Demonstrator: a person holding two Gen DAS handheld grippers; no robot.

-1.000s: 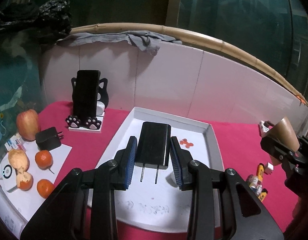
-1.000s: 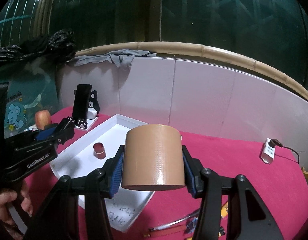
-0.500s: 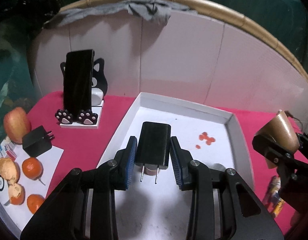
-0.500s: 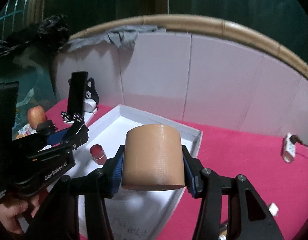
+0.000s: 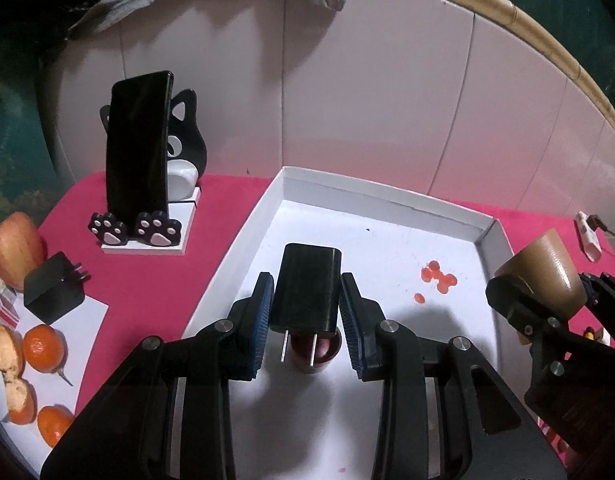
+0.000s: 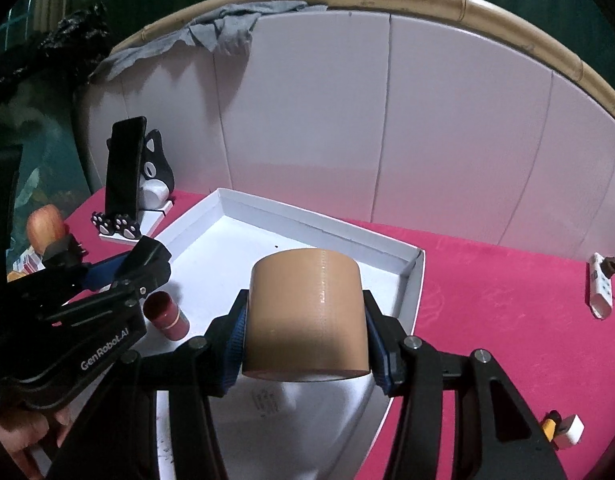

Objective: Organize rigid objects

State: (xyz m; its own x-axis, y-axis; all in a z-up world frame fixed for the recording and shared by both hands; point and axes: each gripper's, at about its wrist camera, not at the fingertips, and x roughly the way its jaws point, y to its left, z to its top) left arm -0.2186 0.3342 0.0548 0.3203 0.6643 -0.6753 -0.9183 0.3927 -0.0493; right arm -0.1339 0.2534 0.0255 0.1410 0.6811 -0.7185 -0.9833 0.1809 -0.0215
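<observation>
Two grippers, each loaded, above a shallow white cardboard tray [image 5: 379, 196].
Left gripper [image 5: 307, 312] clamps a black two-pronged wall charger [image 5: 307, 288]; right gripper [image 6: 305, 332] clamps a tan tape roll [image 6: 305, 312]. Dark red cylindrical cap [image 6: 165, 314] lies inside the tray; behind it, black phone on cat-shaped stand [image 5: 141, 152].

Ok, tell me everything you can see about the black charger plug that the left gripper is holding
The black rectangular charger plug is a matte, plastic-looking block with rounded corners and two metal prongs pointing back toward the camera. The left gripper is shut on its sides with blue pads. It hangs over the white shallow tray, just above a small dark red cylinder standing there.
</observation>
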